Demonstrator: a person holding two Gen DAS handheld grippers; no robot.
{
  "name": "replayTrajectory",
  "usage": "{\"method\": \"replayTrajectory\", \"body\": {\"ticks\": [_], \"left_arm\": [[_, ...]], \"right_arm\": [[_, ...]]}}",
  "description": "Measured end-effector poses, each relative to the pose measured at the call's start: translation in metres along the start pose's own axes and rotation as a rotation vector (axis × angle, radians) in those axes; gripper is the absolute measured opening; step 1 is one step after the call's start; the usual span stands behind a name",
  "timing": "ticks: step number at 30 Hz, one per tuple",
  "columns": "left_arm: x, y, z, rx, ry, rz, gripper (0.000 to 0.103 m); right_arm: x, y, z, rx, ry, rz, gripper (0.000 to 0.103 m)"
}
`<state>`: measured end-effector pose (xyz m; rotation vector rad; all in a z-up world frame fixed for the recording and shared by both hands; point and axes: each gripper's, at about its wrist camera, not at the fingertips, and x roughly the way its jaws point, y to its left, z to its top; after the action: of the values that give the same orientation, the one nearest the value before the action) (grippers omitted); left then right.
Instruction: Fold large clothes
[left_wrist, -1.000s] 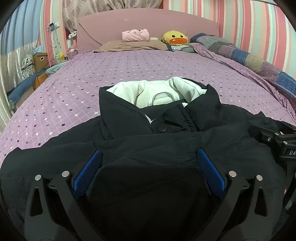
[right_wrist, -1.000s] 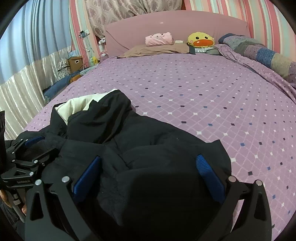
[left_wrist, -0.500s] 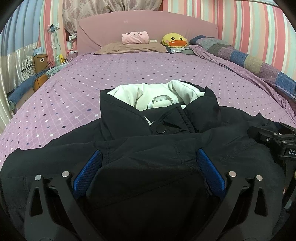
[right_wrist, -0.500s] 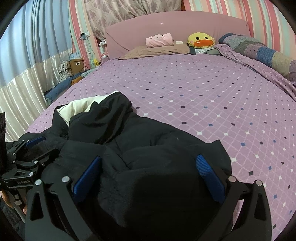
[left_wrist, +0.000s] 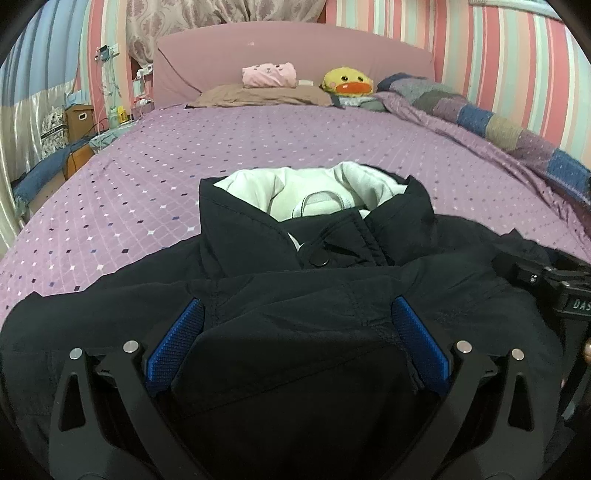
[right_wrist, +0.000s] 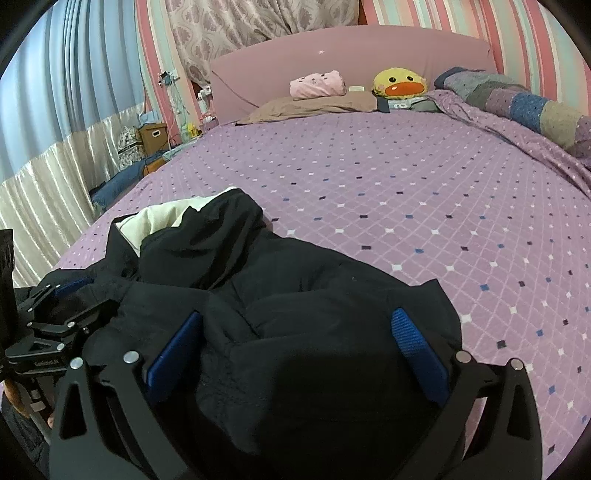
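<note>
On the purple bed (left_wrist: 155, 192), the black jacket (left_wrist: 303, 295) lies at 6 o'clock, hood toward 12. The left gripper (left_wrist: 297, 338) and the right gripper (right_wrist: 295, 339) both stand spread over bunched cloth, pinching nothing. The fold seems underway; next each should clamp an edge.

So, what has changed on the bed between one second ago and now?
Very little. The black jacket and its white-lined hood sit slightly lower in the left wrist view, as if that camera tilted up a little. Both grippers remain wide open over the jacket, gripping nothing. Pillows and the duck toy are unmoved.
</note>
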<state>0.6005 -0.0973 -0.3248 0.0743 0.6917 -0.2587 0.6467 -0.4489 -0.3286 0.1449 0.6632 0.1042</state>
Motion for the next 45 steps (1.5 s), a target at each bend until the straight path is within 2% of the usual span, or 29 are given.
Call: {"method": "replayTrajectory", "body": {"ticks": [3, 5, 8, 10, 15, 19, 24, 31, 36, 41, 45], "left_arm": [[-0.002, -0.006, 0.002, 0.03, 0.057, 0.05, 0.1], [-0.017, -0.005, 0.007, 0.026, 0.121, 0.054, 0.1], [-0.066, 0.009, 0.007, -0.056, 0.109, 0.055, 0.1], [-0.102, 0.017, -0.001, -0.093, 0.113, 0.053, 0.1], [-0.201, 0.025, -0.037, -0.111, 0.068, 0.1, 0.1], [-0.265, 0.022, -0.072, -0.111, 0.053, 0.125, 0.1], [-0.331, 0.016, -0.12, -0.112, 0.05, 0.133, 0.1], [-0.373, 0.017, -0.167, -0.17, 0.085, 0.141, 0.1], [-0.403, 0.005, -0.197, -0.149, 0.089, 0.149, 0.1], [-0.414, 0.003, -0.228, -0.154, 0.125, 0.132, 0.1], [-0.429, -0.007, -0.244, -0.115, 0.108, 0.161, 0.1]], "right_arm": [[-0.002, 0.006, 0.004, -0.018, 0.034, -0.03, 0.101], [-0.014, 0.011, 0.013, -0.002, 0.086, -0.06, 0.101], [-0.07, 0.021, 0.024, 0.045, 0.0, -0.026, 0.101], [-0.098, 0.026, 0.021, 0.07, 0.0, -0.005, 0.101], [-0.167, 0.046, -0.031, 0.077, 0.006, -0.015, 0.101], [-0.22, 0.065, -0.086, 0.064, 0.006, -0.049, 0.101], [-0.287, 0.092, -0.127, 0.015, -0.044, -0.097, 0.101], [-0.344, 0.115, -0.162, -0.039, -0.004, -0.134, 0.101], [-0.384, 0.124, -0.18, -0.058, -0.022, -0.202, 0.101], [-0.402, 0.127, -0.198, -0.057, 0.002, -0.209, 0.101], [-0.415, 0.128, -0.215, -0.038, -0.015, -0.202, 0.101]]}}
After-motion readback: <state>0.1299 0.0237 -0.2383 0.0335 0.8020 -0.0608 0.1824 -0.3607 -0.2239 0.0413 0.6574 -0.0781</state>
